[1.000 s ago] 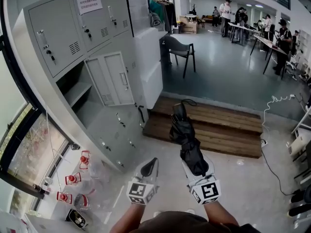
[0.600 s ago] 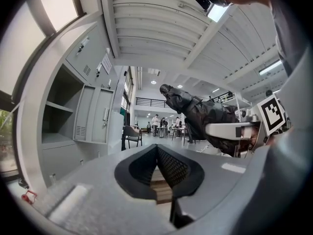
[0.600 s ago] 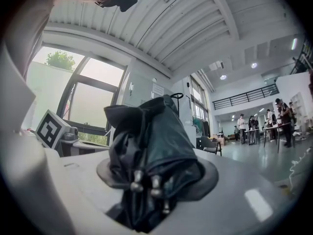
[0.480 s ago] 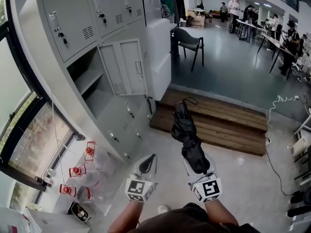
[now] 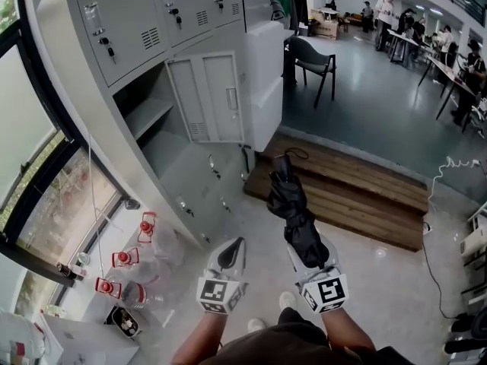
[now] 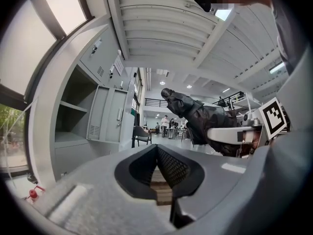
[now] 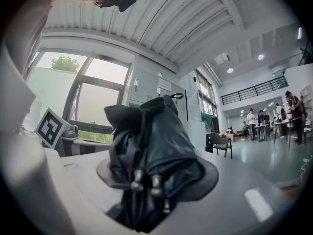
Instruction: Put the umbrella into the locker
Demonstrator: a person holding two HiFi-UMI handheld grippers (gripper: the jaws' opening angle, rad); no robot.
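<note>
Umbrella point(image 5: 293, 211) sits pinched in my right hand-held gripper point(image 5: 307, 255); my left hand-held gripper point(image 5: 233, 254) is pressed together, empty. The open locker point(image 5: 144, 115) stands near; stowing not yet done.

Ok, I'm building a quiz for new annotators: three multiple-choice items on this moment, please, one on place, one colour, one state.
1. In the head view, the open locker compartment is where from the umbrella? A) left B) right C) below
2. The umbrella's colour? A) red B) black C) yellow
3. The right gripper is? A) open, empty B) shut on the umbrella C) out of view
Answers: 1 A, it stands up and left of it; 2 B, black fabric throughout; 3 B, its jaws clamp the folded canopy.
</note>
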